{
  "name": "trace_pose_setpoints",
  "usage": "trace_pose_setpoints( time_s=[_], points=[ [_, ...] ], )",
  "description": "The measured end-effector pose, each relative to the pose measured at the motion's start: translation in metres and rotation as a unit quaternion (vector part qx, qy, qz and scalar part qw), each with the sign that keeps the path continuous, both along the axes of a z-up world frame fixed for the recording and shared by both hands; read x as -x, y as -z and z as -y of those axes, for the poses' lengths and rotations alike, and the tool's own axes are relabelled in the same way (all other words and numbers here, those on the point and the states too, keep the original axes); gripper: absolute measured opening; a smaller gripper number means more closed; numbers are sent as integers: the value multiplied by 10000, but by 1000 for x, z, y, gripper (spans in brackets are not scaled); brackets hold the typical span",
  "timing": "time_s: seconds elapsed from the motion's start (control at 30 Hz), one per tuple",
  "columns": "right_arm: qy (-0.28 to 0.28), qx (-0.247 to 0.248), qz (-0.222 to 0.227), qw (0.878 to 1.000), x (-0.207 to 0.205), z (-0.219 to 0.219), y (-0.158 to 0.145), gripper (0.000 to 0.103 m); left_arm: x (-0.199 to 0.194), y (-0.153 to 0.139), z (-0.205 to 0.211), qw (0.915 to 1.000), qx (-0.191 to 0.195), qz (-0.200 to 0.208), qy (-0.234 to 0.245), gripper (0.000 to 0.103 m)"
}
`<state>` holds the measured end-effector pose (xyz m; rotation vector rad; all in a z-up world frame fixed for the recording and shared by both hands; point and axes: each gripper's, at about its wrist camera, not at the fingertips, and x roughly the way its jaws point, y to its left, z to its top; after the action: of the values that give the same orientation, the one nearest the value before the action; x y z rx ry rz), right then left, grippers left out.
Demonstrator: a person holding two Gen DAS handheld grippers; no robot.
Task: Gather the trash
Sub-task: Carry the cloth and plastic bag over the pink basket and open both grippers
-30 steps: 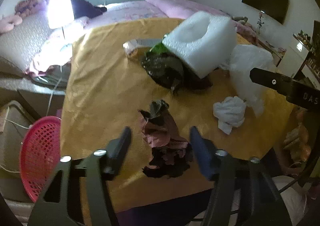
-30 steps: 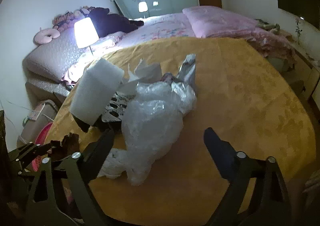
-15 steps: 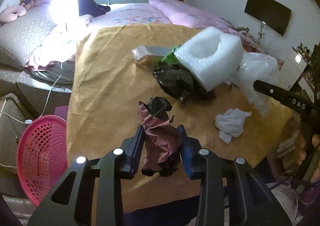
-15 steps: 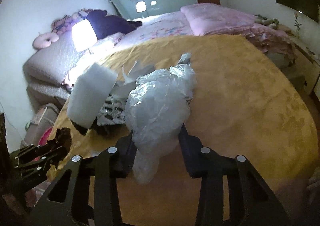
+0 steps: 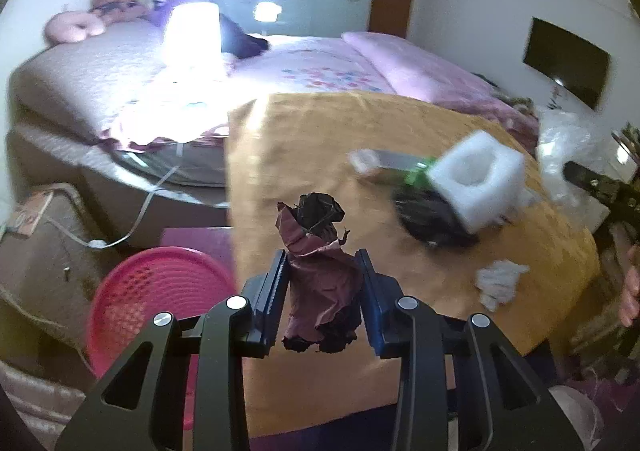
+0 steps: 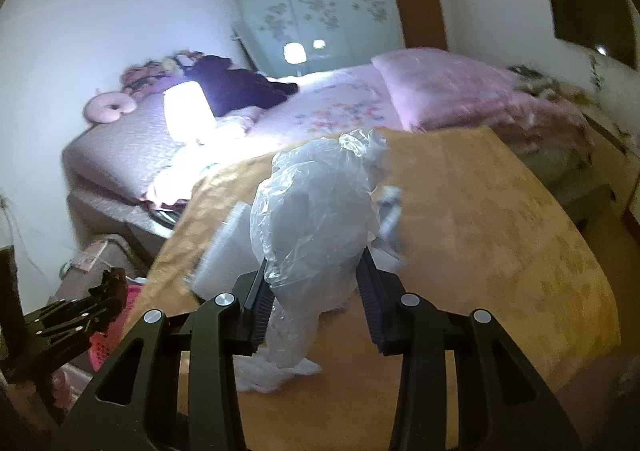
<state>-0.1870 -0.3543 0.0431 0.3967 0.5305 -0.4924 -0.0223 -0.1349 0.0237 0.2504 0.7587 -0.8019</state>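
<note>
With the left tongs (image 5: 323, 283) clamped on crumpled maroon paper (image 5: 320, 283) and the right tongs (image 6: 316, 299) on a clear plastic bag (image 6: 316, 211), neither had reached the pink basket (image 5: 156, 291), while a foam block (image 5: 476, 179), a white tissue (image 5: 498, 283) and a black bag (image 5: 432, 219) remained on the desk (image 5: 320, 139).

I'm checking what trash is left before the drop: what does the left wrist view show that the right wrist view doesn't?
Left wrist only: the left gripper shut on a crumpled maroon paper, a white tissue and a black bag lying on the yellow cloth, and the full pink basket on the floor.

Right wrist only: the right gripper shut on a clear plastic bag.

Both: the yellow cloth, the white foam block, the lit lamp and the bed.
</note>
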Motion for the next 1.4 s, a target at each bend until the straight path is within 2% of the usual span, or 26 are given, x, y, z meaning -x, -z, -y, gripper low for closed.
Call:
trace_pose_setpoints(
  time_s=[0.3,0.43,0.73,1.07,1.17,1.27,1.37,1.4],
  points=[
    [-879,402,231,9951,-55,-35,-38,38,-36,-7,-53,9947,-26,222,-1003,32],
    [-1394,443,214,9890,-84,-58,-41,38,-50,-4,-77,9891,-98,272,-1443,33],
    [-2429,90,-366,9693,-154,-115,6,38,-66,11,-116,9770,-217,251,-2106,33],
    [-3231,-171,-937,9416,-201,-179,47,39,-77,32,-135,9703,-353,99,-2391,33],
    [-3313,-242,-1037,9375,-211,-191,53,40,-78,36,-135,9709,-381,52,-2366,34],
    [-3310,-295,-1117,9365,-217,-194,58,44,-78,40,-133,9719,-446,36,-2312,38],
    [-3278,-354,-1129,9373,-218,-195,60,54,-76,41,-133,9718,-478,55,-2310,46],
    [-3269,-358,-1120,9377,-217,-194,61,58,-77,41,-134,9711,-480,67,-2337,51]
  ],
)
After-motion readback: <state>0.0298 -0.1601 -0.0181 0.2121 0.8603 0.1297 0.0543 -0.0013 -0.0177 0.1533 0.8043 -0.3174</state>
